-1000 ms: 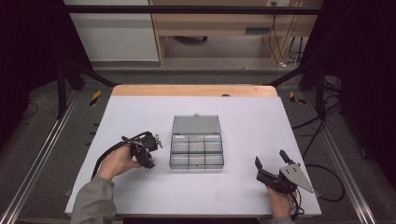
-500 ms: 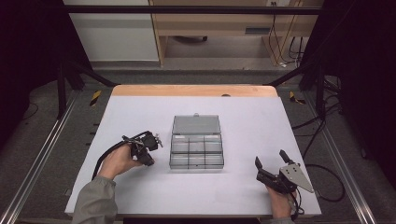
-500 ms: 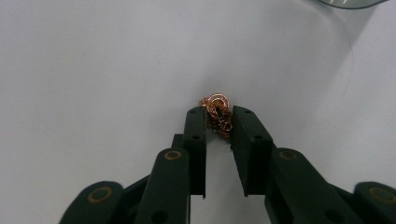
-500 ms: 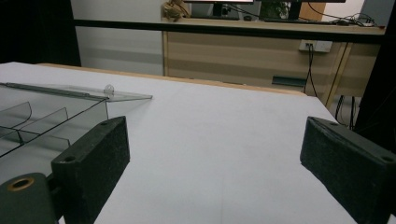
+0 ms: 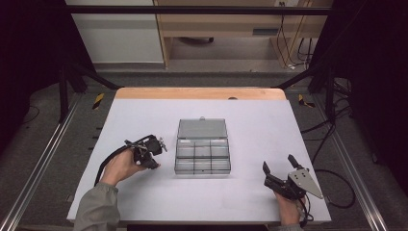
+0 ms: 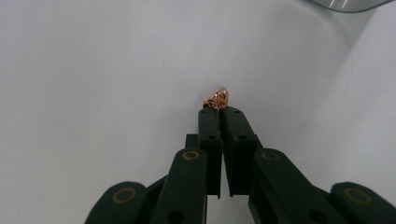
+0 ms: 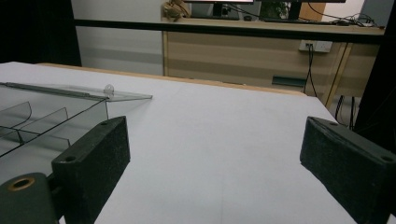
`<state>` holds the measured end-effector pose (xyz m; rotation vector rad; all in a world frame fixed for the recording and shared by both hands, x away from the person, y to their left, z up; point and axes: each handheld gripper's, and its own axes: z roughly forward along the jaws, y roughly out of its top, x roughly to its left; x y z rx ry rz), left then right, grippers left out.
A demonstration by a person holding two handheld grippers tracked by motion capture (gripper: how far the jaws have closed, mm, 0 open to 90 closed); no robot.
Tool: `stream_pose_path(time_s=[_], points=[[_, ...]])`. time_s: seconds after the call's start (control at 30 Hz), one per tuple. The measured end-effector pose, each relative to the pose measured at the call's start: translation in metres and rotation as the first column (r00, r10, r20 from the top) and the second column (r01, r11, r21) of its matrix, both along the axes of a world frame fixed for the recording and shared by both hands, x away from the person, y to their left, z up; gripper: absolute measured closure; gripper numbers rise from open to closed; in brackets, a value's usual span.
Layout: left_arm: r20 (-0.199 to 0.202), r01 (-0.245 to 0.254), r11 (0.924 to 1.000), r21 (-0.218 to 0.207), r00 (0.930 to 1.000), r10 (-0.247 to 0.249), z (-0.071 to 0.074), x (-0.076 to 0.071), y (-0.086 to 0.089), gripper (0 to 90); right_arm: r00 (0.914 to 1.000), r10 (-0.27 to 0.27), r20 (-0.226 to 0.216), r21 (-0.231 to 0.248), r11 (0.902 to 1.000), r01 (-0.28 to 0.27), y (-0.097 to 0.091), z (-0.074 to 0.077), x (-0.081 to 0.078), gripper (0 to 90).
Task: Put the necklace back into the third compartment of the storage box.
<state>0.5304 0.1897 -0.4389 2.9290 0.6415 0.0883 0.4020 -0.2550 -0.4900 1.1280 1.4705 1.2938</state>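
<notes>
My left gripper (image 6: 220, 112) points down at the white table, and its jaws have just been closing. They now pinch a tiny copper-coloured metal piece (image 6: 217, 97) at the very tips. From above, that gripper (image 5: 152, 162) sits just left of a clear compartment box (image 5: 202, 158), whose lid (image 5: 202, 128) lies open and flat behind it. My right gripper (image 5: 278, 163) rests at the table's front right, open, with nothing between its fingers. In its own view the right gripper (image 7: 215, 154) stands wide apart over bare table, with the box (image 7: 42, 126) to the left.
The white table top (image 5: 250, 120) ends in a wooden strip (image 5: 199, 93) at the far edge. Metal rails (image 5: 43, 159) run along both sides. A wooden desk (image 7: 261, 51) with cables stands beyond the table.
</notes>
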Motion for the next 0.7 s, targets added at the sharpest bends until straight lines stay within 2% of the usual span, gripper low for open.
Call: stream_pose_path(time_s=[0.3, 0.53, 0.7], points=[[-0.014, -0.006, 0.9989, -0.048, 0.9999, 0.006, 0.004, -0.001, 0.002, 86.3, 1.0, -0.001, -0.001, 0.0, 1.0, 0.001, 0.0, 0.0, 0.0, 8.8], [-0.002, -0.02, 0.9967, -0.079, 0.9998, 0.02, 0.009, -0.002, 0.007, 86.3, 1.0, 0.0, -0.001, -0.001, 1.0, 0.0, 0.0, 0.0, 0.0, 8.8], [-0.014, -0.028, 0.994, -0.106, 0.9995, 0.027, 0.006, -0.001, 0.01, 86.3, 1.0, 0.001, -0.003, 0.0, 1.0, -0.001, 0.0, 0.0, 0.0, 8.8]])
